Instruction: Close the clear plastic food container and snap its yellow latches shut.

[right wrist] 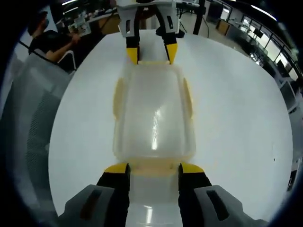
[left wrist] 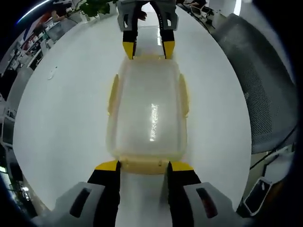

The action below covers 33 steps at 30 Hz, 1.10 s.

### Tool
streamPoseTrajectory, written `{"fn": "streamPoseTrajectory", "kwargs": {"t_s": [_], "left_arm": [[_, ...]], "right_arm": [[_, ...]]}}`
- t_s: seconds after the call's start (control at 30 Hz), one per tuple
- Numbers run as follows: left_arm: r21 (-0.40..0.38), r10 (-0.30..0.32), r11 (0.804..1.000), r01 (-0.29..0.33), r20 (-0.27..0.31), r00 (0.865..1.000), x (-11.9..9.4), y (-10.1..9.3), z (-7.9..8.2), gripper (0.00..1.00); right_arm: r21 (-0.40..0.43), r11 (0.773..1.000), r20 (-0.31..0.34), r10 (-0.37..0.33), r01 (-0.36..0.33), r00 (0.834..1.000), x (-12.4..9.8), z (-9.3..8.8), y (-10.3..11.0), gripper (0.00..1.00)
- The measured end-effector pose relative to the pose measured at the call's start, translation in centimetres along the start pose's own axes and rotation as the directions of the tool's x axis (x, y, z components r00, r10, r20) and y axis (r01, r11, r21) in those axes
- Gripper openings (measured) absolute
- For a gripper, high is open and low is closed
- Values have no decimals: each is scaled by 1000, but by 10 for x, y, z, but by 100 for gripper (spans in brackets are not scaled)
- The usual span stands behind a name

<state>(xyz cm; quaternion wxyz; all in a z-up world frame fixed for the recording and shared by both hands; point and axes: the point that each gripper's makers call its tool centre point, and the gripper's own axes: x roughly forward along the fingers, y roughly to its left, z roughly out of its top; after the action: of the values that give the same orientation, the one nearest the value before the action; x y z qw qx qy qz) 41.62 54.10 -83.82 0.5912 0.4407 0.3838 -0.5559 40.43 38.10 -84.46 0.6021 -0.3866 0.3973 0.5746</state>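
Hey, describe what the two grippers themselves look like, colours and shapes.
Both match. The left gripper has two black fingers with yellow tips, rising from light grey housings with a dark slot in each. The right gripper is built the same: black fingers, yellow tips, grey housings. Seen from the front across the table, each has a grey body and thin black arms ending in yellow tips.

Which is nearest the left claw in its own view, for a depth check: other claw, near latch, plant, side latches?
1. Near latch, between the tips.
2. Side latches, midway; the two tie.
3. Right claw, far end.
4. Plant, beyond.
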Motion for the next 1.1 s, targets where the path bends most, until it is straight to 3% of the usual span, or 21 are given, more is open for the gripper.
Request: {"fn": "streamPoseTrajectory", "kwargs": {"t_s": [0.7,1.1], "left_arm": [[0,-6,1000,6,11,1000,0,0,0,38],[-6,28,1000,-28,10,1000,-2,-3,0,37]], "right_arm": [[4,1000,5,4,-4,1000,0,0,0,38],[8,1000,6,-7,7,1000,-1,1,-1,38]]}}
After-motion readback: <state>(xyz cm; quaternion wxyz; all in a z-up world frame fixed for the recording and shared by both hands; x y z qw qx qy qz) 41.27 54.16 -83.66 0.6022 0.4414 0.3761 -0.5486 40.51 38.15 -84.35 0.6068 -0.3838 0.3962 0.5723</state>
